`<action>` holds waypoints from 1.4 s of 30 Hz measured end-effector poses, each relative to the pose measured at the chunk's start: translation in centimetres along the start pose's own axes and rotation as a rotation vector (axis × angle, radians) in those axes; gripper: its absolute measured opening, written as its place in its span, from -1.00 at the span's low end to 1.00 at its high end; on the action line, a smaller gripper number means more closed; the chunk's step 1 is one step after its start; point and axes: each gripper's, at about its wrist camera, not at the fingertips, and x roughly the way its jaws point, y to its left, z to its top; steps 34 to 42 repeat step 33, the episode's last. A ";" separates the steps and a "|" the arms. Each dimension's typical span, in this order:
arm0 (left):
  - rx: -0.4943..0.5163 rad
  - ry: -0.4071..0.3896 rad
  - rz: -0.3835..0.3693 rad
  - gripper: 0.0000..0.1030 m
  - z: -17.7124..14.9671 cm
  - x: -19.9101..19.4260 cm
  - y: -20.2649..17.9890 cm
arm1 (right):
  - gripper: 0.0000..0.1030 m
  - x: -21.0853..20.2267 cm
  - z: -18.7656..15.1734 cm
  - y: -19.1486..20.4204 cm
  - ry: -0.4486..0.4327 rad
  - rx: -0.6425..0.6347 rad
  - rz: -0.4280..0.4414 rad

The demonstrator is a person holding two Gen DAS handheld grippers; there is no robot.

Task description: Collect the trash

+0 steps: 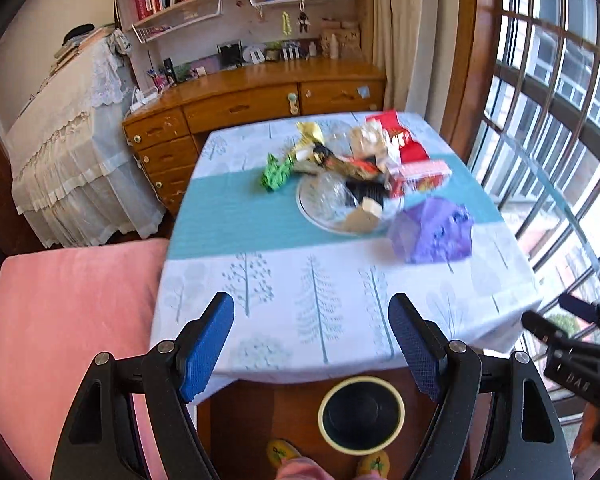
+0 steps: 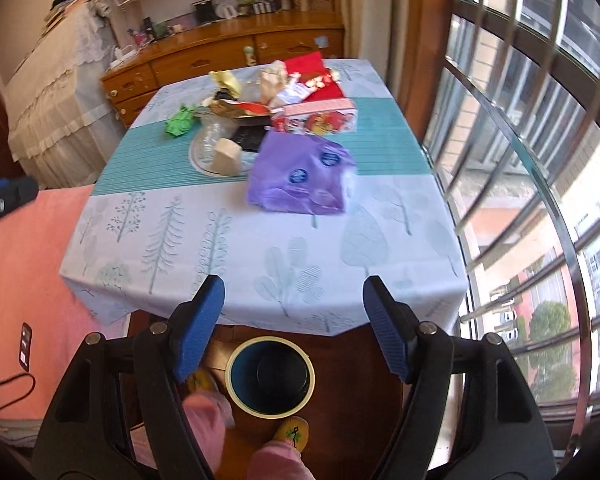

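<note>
Jaws of left gripper (image 1: 311, 346) and right gripper (image 2: 293, 330) stood apart, empty. Risk: loose wrappers (image 1: 332, 160) at upper centre could slip, missing bin (image 1: 361, 414).

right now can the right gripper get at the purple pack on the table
Probably yes. The right gripper is open and empty, and the purple pack lies ahead of it on the tablecloth, nearest of all the clutter, with only bare cloth between them. It would need to move forward first.
</note>
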 end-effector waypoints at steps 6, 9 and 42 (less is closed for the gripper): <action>-0.004 0.060 0.003 0.57 -1.8 2.6 -1.3 | 0.36 0.2 -0.7 0.1 0.014 -0.038 -0.019; -0.008 0.069 0.001 0.57 -2.2 3.5 -1.2 | 0.36 0.6 -0.9 1.4 0.033 -0.068 0.008; -0.137 0.161 0.006 0.57 -4.9 6.6 1.1 | 0.36 1.7 -1.9 5.3 0.093 -0.035 0.051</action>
